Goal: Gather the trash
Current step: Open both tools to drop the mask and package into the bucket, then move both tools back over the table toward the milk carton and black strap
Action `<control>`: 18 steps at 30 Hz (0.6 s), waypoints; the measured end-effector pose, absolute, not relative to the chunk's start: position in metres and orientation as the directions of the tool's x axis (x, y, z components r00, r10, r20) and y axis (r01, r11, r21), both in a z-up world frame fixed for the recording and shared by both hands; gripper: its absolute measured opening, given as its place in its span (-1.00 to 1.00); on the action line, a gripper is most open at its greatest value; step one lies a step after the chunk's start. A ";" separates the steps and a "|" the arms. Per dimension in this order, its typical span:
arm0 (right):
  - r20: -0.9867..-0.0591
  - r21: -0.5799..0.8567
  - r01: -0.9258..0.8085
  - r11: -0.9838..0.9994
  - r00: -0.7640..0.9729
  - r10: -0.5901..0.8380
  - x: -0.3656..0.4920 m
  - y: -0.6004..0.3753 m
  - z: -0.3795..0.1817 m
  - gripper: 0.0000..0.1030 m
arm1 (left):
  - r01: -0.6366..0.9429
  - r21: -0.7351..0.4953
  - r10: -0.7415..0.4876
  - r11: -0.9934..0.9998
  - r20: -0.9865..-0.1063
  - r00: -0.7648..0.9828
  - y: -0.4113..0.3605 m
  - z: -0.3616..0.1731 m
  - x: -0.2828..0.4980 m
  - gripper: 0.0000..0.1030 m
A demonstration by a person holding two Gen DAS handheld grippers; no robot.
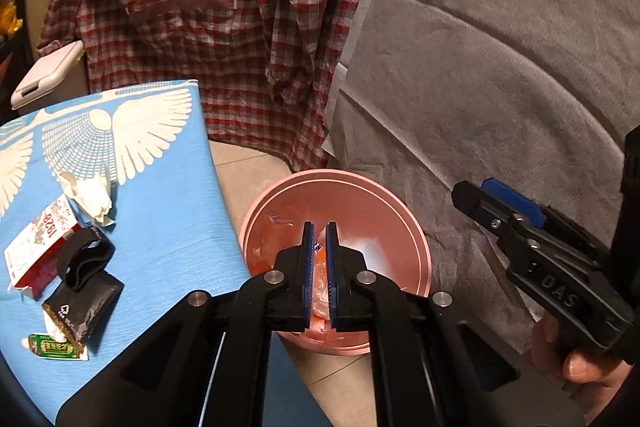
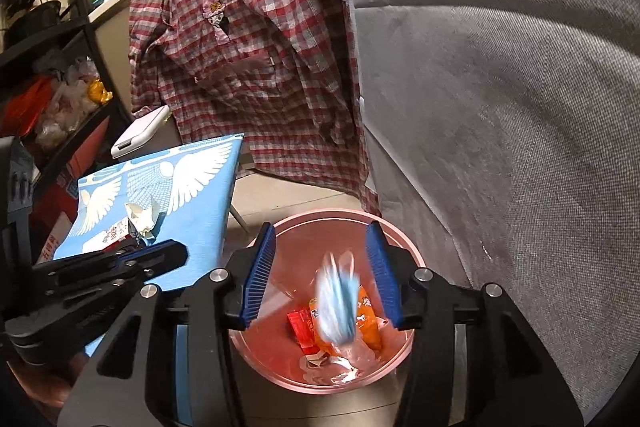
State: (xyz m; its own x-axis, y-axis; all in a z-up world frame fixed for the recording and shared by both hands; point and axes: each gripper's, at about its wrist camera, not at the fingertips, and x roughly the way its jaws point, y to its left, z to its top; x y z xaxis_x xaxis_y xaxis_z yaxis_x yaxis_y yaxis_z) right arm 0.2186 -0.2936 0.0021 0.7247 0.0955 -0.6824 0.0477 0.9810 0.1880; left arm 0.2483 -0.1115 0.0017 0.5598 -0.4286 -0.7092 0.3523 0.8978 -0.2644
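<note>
A pink bin (image 1: 336,174) (image 2: 332,214) stands on the floor, holding orange and red wrappers (image 2: 300,325). My left gripper (image 1: 319,225) hangs over it, its blue pads all but shut with only a thin slit; a pale scrap shows in the slit, and I cannot tell if it is pinched. My right gripper (image 2: 321,227) is open above the bin, and a blurred blue-and-white wrapper (image 2: 336,297) is in the air between its fingers, free of both pads. On the blue table (image 1: 168,227) lie a crumpled tissue (image 1: 90,197), a red-and-white carton (image 1: 36,247), a black wrapper (image 1: 80,303) and a green packet (image 1: 56,347).
A red checked shirt (image 1: 208,27) hangs behind the bin. A grey sofa (image 1: 500,67) fills the right side. A white device (image 1: 48,73) lies beyond the table. The right gripper (image 1: 476,189) sits right of the bin, a hand (image 1: 584,367) on its handle. Cluttered shelves (image 2: 60,99) stand at left.
</note>
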 end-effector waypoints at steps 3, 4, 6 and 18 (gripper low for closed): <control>-0.669 0.183 0.044 0.982 0.738 0.092 0.216 -0.291 0.005 -0.07 | 0.349 -0.258 -0.423 0.901 -0.698 0.577 -0.102 0.010 0.243 -0.88; -0.660 0.183 0.038 0.982 0.746 0.094 0.214 -0.289 0.007 -0.07 | 0.347 -0.252 -0.419 0.903 -0.695 0.584 -0.099 0.012 0.240 -0.88; -0.637 0.177 0.021 0.984 0.765 0.098 0.210 -0.285 0.013 -0.07 | 0.347 -0.232 -0.406 0.909 -0.686 0.603 -0.091 0.018 0.234 -0.88; -0.553 0.217 -0.101 0.971 0.807 0.207 0.183 -0.246 0.036 -0.07 | 0.267 -0.164 -0.310 0.950 -0.611 0.729 0.019 0.060 0.198 -0.73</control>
State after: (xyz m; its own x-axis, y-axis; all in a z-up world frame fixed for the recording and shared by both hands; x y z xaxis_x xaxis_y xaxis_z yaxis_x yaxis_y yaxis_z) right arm 0.1835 -0.2461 0.0358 0.8073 0.2072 -0.5526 -0.1006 0.9710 0.2170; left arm 0.1979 0.0194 0.0599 0.7286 -0.3100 -0.6107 0.2668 0.9497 -0.1637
